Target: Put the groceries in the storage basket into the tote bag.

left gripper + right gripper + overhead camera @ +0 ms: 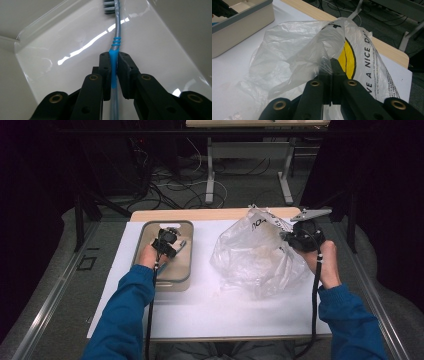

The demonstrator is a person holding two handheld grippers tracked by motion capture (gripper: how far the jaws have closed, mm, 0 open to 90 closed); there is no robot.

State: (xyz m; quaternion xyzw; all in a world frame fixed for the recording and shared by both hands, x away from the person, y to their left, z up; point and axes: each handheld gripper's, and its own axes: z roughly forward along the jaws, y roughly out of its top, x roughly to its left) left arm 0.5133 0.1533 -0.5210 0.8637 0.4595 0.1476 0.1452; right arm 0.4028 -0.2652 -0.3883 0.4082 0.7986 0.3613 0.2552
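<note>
A grey and blue toothbrush (117, 37) lies in a beige tray (184, 276) at the left of the table. My left gripper (170, 239) (114, 63) is shut on its blue handle, bristles pointing away toward the tray's far wall. At the right, a clear plastic bag (255, 255) (294, 50) with a yellow print and black lettering stands crumpled on the white table cover. My right gripper (294, 237) (332, 67) is shut on the bag's upper edge and holds it up.
The white cover (210, 305) spans the wooden table (210, 213). The tray's grey-rimmed side (242, 20) is seen in the right gripper view. Table legs and cables (210, 180) stand on the floor beyond the far edge.
</note>
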